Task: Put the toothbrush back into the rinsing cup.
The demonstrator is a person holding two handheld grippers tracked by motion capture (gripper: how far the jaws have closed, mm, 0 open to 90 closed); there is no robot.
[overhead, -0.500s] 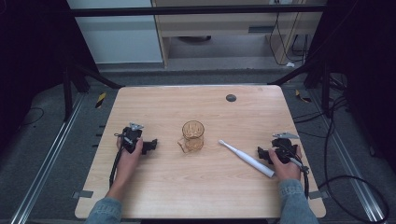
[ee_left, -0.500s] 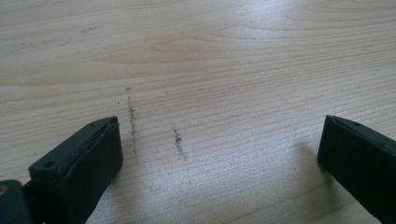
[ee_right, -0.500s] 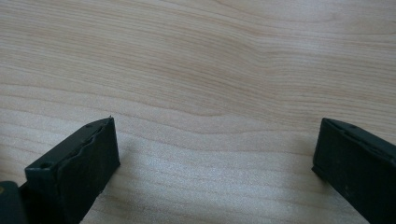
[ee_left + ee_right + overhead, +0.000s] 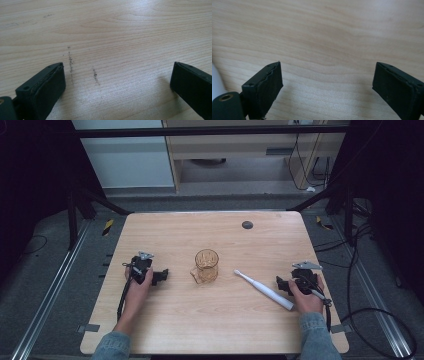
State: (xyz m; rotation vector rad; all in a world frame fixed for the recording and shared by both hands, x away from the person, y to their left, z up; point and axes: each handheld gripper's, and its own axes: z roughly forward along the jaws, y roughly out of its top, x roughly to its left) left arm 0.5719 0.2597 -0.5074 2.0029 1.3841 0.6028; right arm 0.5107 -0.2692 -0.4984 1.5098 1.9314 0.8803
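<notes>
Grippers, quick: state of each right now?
Left gripper: jaws open, holding nothing, over bare table.
Right gripper: jaws open, holding nothing; the toothbrush lies beside it.

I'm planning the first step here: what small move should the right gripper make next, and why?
Probably slide the right gripper a little toward the white toothbrush and line its jaws up across the handle. The jaws stand wide open over bare table, nothing between them, and the toothbrush lies just beside that gripper, its handle end nearest. The amber cup stands upright mid-table, and the left gripper rests open, apart from it.
</notes>
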